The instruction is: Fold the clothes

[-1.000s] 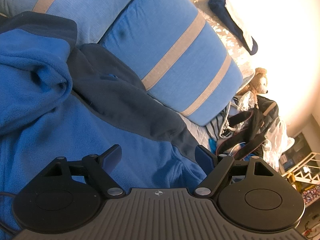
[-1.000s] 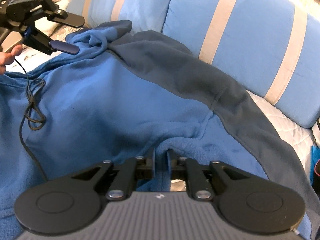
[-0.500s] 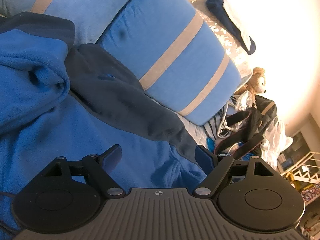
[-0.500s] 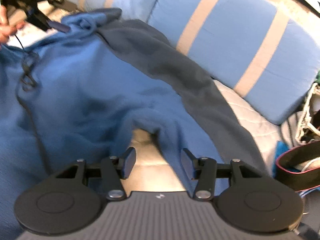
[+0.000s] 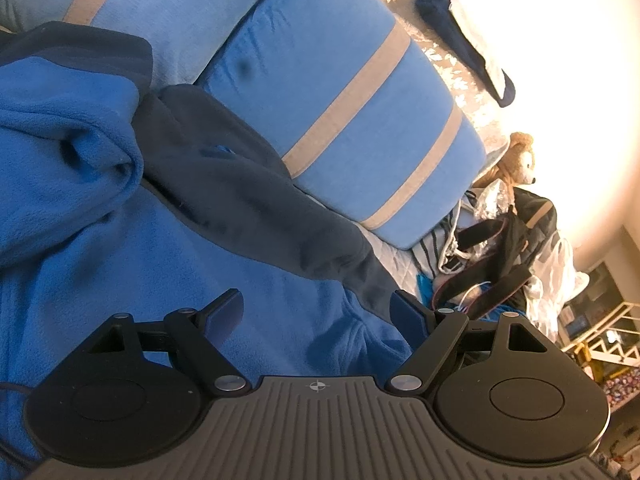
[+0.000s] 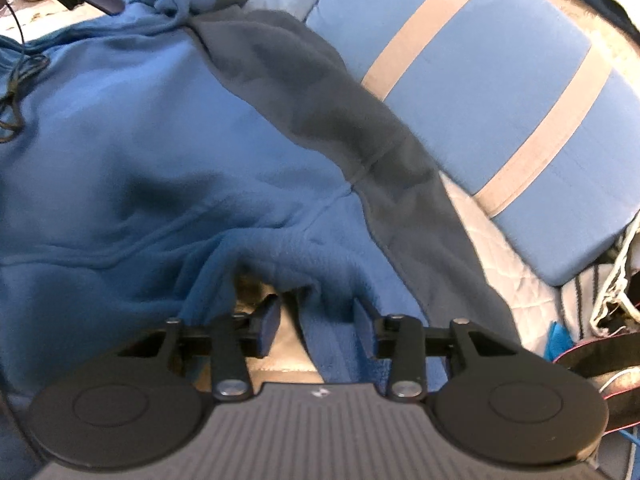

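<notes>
Since the last frame my right gripper (image 6: 316, 322) has dropped onto the blue fleece (image 6: 140, 128) below the striped pillow (image 6: 500, 92), jaws closing around its hem, left gripper (image 5: 316, 306) idle and apart; a thin pinch could slip.

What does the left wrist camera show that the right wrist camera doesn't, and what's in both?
Only the left wrist view shows the tan plush teddy bear and the left gripper open, nothing between its jaws. Only the right wrist view shows the thin black cable and the right gripper closing around a fold of fleece. Both show the blue fleece hoodie with dark grey sleeve and the blue cushion with beige stripes.
</notes>
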Motion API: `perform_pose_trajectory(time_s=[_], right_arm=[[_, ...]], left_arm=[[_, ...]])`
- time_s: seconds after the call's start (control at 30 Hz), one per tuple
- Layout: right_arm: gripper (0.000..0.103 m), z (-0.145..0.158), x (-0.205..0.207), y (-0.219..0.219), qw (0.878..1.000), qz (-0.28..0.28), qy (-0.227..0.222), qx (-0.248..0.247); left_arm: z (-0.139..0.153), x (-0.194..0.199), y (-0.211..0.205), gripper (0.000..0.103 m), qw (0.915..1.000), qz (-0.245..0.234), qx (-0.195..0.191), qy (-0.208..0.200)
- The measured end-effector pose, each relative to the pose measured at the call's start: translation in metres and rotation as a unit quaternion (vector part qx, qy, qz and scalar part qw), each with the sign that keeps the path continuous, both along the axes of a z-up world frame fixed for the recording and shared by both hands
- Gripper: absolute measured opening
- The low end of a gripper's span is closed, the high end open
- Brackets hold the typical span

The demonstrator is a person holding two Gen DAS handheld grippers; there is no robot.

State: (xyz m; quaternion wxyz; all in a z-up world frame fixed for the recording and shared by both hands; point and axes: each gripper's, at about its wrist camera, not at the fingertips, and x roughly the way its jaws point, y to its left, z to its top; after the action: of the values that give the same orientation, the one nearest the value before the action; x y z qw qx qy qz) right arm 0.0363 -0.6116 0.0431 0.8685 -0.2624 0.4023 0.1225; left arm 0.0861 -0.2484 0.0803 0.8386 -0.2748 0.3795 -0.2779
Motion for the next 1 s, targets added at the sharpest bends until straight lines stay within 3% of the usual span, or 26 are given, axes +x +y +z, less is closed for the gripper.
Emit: perform_pose_trajectory(time_s=[0.03,0.23,0.37,0.4,0.43,0.63,0.7,1.0], right_arm=[[0.017,-0.002,0.002,0.001,1.0,-0.004,0.012,0.0],[0.015,0.004,-0.001,-0.003,0.996,-0.023,0.066,0.05],[0.028,0.016,-0.006,-0.009,0.992,-0.029,0.086,0.084],[0.045,0.021,-0.007,-0.011,0.992,-0.029,0.084,0.087],[0.049,0.027,-0.01,-0.014,0.992,-0.028,0.079,0.09],[0.061,0.068,-0.009,-0.03,0.995,-0.04,0.037,0.079],[0.071,0.084,-0.005,-0.036,0.996,-0.045,0.019,0.072],[0.083,0.135,0.046,-0.063,0.991,-0.101,-0.062,0.058]], left_arm=[[0.0,0.0,0.0,0.081,1.0,0.0,0.0,0.0],[0.0,0.0,0.0,0.081,1.0,-0.002,-0.002,-0.001],[0.0,0.0,0.0,0.081,1.0,-0.002,-0.001,0.0],[0.0,0.0,0.001,0.081,1.0,-0.001,-0.001,0.0],[0.0,0.0,0.001,0.081,1.0,0.0,-0.002,0.001],[0.0,-0.001,0.0,0.081,1.0,-0.001,-0.003,-0.002],[0.001,-0.001,0.001,0.081,1.0,0.001,-0.005,-0.005],[0.005,-0.002,0.002,0.081,0.9998,0.01,-0.008,-0.017]])
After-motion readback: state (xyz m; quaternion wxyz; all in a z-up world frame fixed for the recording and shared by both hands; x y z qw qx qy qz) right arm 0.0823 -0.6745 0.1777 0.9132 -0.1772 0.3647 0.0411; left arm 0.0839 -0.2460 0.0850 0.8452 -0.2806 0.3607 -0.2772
